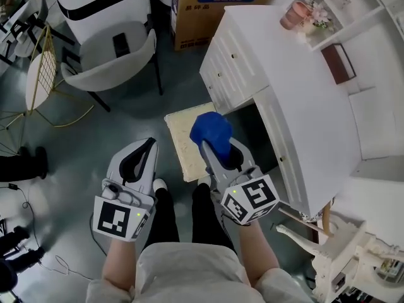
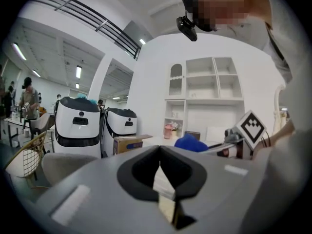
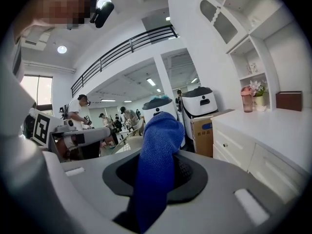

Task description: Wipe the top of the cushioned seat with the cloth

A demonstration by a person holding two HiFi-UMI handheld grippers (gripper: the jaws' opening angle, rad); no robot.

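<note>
The cream cushioned seat (image 1: 182, 139) stands on the floor just ahead of my legs, partly under the white desk. My right gripper (image 1: 218, 149) hovers over its right part and is shut on a bunched blue cloth (image 1: 210, 130). In the right gripper view the cloth (image 3: 158, 150) hangs up and over between the jaws of the right gripper (image 3: 158, 174). To the left of the seat, over the floor, my left gripper (image 1: 150, 142) is held shut with nothing in it. In its own view the left gripper (image 2: 159, 156) shows its pads meeting.
A white desk with drawers (image 1: 297, 106) fills the right side and bears a pink cup with flowers (image 1: 297, 14). A cardboard box (image 1: 208, 11) and a white chair (image 1: 113, 62) stand beyond the seat. A wire-backed chair (image 1: 41, 74) is at left and an ornate white chair (image 1: 341, 251) at bottom right.
</note>
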